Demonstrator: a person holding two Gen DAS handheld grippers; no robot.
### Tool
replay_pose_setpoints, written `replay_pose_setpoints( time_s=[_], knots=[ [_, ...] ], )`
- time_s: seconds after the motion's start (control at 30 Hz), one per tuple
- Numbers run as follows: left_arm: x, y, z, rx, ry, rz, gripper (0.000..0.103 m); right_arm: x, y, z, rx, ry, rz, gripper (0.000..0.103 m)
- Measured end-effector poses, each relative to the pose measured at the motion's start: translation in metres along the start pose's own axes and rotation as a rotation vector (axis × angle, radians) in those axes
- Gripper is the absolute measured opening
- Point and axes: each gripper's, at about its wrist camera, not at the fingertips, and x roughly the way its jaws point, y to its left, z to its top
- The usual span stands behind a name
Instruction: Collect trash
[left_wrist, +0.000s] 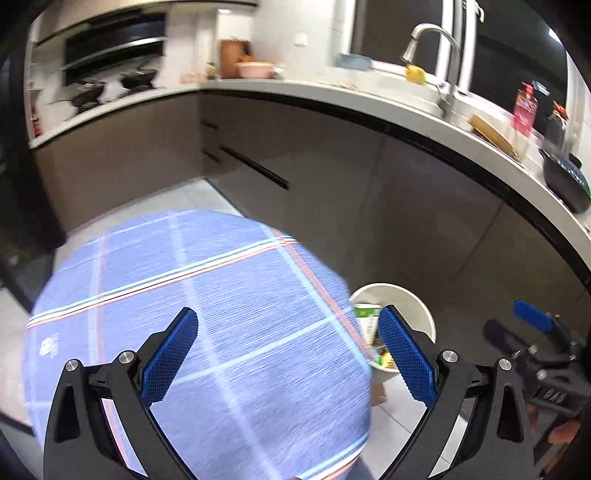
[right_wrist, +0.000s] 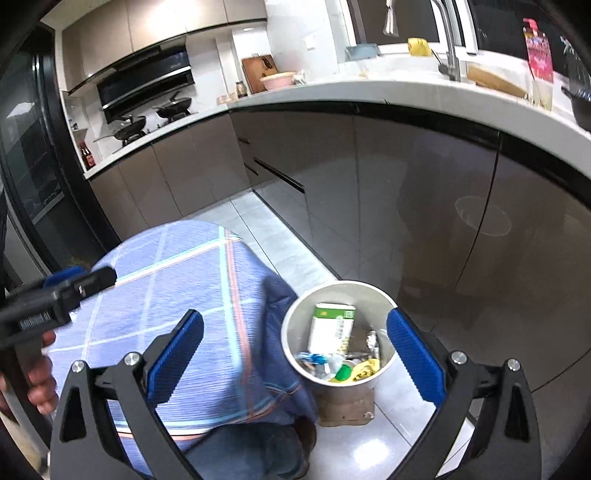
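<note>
One white bin (right_wrist: 384, 295) stood on the tiled floor (right_wrist: 258, 221) close to the cabinet fronts (right_wrist: 406, 177), apparently resting on a piece of brown cardboard (right_wrist: 345, 410), and it already held trash: a green-and-white carton (right_wrist: 330, 326) leaning upright against the inner wall, with crumpled foil, a green cap and yellow wrappers beneath it. The right gripper (right_wrist: 295, 354) hung above the bin with its fingers spread wide and nothing between them; the left gripper (left_wrist: 290, 356) was likewise spread and empty, over a person's blue checked shirt (left_wrist: 221, 295), which pressed against the bin's rim on that side. In my judgement the bin was the collecting point and more litter remained up on the tabletop (right_wrist: 369, 92), where small scraps showed near the tap (left_wrist: 436, 48), though blur made them hard to name. The main risk was a knock: the bin looked light and sat on loose cardboard, so a finger catching its rim could tip it and spill the contents. The shirt also hid part of the bin from the left camera, which could spoil a drop from that hand.
</note>
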Motion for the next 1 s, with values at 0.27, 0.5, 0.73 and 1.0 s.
replay_pose_setpoints(
  time_s=[0.27, 0.5, 0.73, 1.0],
  knots=[
    [-0.074, 0.042, -0.040, -0.071, -0.045, 0.116, 0.094, -0.046, 0.070, -0.008, -0.071, -0.033, -0.004, 0.100],
    [-0.124, 0.050, -0.064, -0.094, -0.071, 0.134, 0.094, -0.082, 0.114, -0.028, -0.147, -0.054, -0.060, 0.100],
    [-0.165, 0.046, -0.076, -0.100, -0.124, 0.144, 0.095, -0.125, 0.130, -0.037, -0.168, -0.108, -0.102, 0.100],
    [-0.195, 0.051, -0.080, -0.119, -0.163, 0.176, 0.094, -0.144, 0.133, -0.042, -0.145, -0.121, -0.080, 0.100]
  ],
)
